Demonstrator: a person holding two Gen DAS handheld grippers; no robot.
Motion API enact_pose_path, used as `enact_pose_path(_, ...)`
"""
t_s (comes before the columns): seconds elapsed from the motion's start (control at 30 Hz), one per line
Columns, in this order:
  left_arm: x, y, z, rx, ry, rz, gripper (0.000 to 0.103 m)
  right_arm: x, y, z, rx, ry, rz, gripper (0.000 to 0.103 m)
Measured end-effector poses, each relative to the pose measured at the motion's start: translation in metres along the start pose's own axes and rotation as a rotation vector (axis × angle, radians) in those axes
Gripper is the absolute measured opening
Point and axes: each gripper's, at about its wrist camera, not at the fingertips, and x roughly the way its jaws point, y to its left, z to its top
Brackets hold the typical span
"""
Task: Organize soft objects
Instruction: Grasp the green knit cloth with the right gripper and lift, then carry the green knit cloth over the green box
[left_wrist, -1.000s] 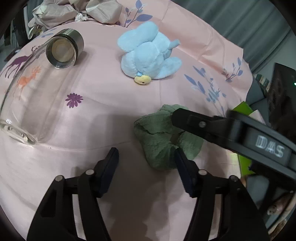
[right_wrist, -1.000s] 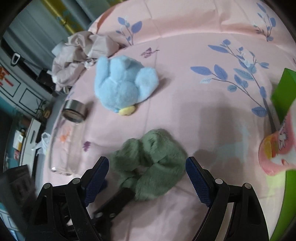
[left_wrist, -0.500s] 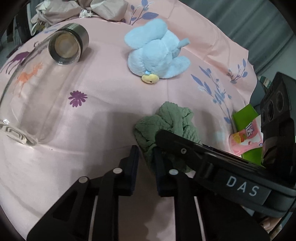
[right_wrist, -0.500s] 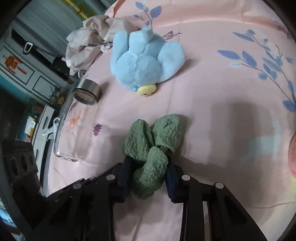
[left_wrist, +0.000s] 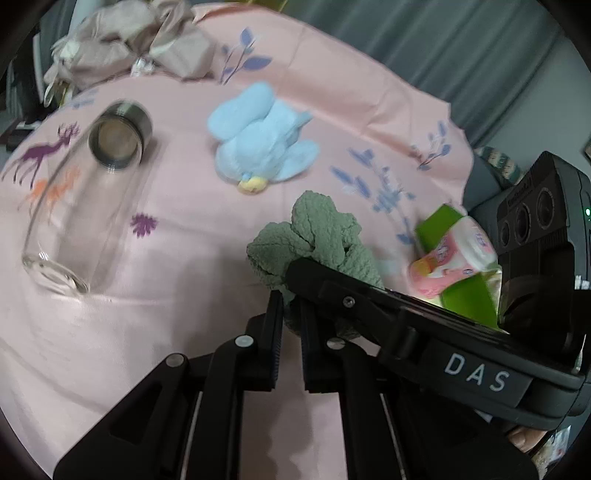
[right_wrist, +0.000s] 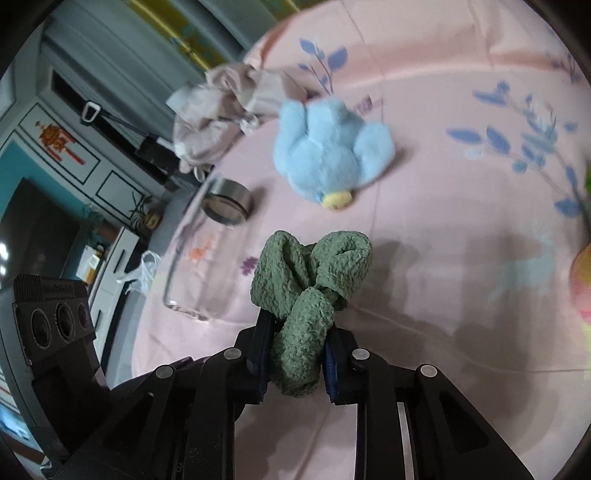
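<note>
text: "DAS" | on: right gripper (left_wrist: 476, 369) body | other labels: unreadable

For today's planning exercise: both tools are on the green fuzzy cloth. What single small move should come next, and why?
Probably lift the green cloth a little and carry it toward the open mouth of the glass jar lying on its side. The right tool is shut on the cloth's lower end, the left tool pinches another edge, and the blue plush toy lies apart, untouched.
</note>
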Motion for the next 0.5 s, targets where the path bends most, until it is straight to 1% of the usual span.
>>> enact_pose_path(0.2, -0.022, -0.015, 0.001, 0.078, -0.083, -0.033, 0.004, -0.029, 0.019, -0.003, -0.061, -0.103, -0.022, 0.026)
enact_pose_path(0.37, -0.046, -0.033, 0.006, 0.125, -0.172, -0.064, 0.004, -0.057, 0.034, -0.002, -0.095, -0.200, -0.028, 0.026)
enact_pose_path(0.5, -0.062, -0.051, 0.009, 0.197, -0.221, -0.097, 0.004, -0.085, 0.045, -0.003, -0.132, -0.266, -0.046, 0.026)
